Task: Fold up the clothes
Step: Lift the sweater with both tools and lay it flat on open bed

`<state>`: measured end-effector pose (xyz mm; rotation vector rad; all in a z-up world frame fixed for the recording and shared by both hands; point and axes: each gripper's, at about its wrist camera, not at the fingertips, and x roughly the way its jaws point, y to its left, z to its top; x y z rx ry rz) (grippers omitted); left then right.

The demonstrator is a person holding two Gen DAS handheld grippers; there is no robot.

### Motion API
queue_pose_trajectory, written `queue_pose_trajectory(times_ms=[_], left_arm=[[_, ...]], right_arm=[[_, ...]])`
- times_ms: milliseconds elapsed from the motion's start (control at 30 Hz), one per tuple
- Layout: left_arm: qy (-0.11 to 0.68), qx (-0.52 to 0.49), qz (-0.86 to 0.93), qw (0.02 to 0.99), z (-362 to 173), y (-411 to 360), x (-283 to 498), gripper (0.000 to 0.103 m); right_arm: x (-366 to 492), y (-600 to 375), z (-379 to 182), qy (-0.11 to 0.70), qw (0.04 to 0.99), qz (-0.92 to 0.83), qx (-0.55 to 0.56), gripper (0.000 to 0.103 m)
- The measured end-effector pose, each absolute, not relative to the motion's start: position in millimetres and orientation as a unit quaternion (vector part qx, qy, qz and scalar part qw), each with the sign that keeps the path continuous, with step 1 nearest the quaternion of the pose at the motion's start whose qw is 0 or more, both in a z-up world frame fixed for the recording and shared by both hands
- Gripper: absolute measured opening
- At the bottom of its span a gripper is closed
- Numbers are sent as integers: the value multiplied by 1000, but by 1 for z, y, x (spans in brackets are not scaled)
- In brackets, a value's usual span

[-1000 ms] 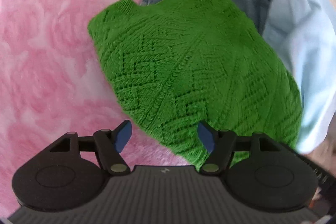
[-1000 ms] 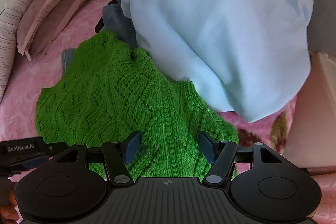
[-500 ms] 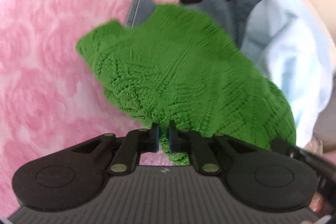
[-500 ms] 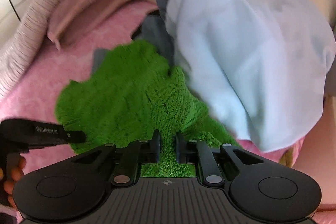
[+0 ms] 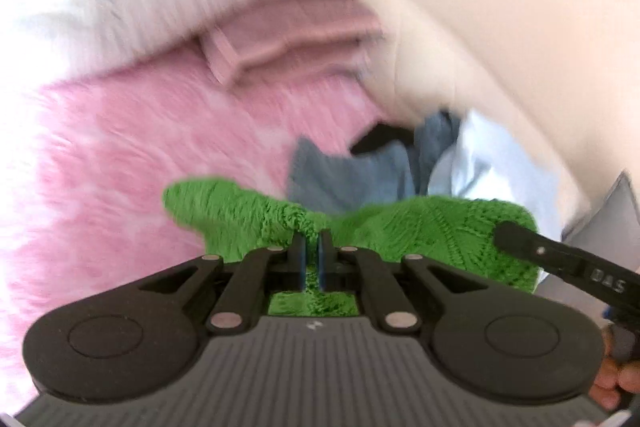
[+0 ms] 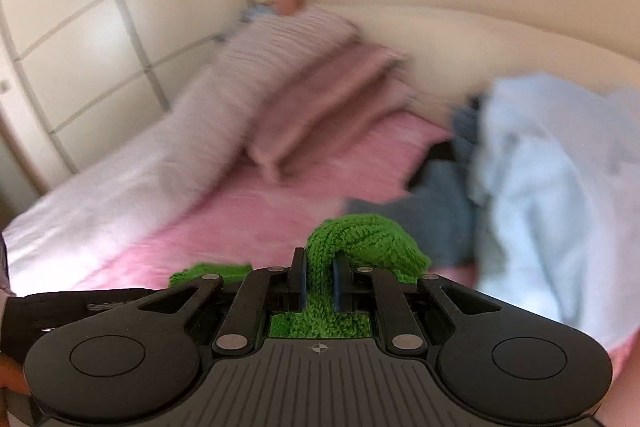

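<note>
- Since a second ago you've closed both grippers on the green sweater (image 5: 432, 231) and raised it off the pink bedspread (image 5: 160, 155).
- Your left gripper (image 5: 313, 247) is clamped tight on a thin edge of the knit, fingers nearly touching.
- Your right gripper (image 6: 319, 269) pinches a thicker bunched fold of the sweater (image 6: 360, 239) between its pads.
- Between the two grips the sweater hangs stretched above the bed, just in front of the grey-blue garment (image 5: 352, 175) and the pale blue one (image 6: 560, 187).
- Pillows (image 6: 320, 99) lie at the headboard, blurred.
</note>
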<state>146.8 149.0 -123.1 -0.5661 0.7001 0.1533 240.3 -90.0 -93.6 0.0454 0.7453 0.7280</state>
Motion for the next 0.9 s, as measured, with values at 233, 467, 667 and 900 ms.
queue_pose_trajectory(times_ms=[233, 467, 667, 900], left_arm=[[233, -291, 172, 912, -48, 208, -9, 3], [201, -272, 310, 889, 1, 254, -154, 7], [334, -261, 400, 812, -41, 284, -217, 10], [431, -276, 392, 764, -79, 286, -253, 12]], right_arm=[[174, -19, -38, 337, 821, 457, 50, 10], [77, 82, 13, 330, 735, 591, 39, 30], [-7, 144, -8, 385, 721, 573, -63, 65], [-74, 161, -55, 447, 694, 538, -172, 65]])
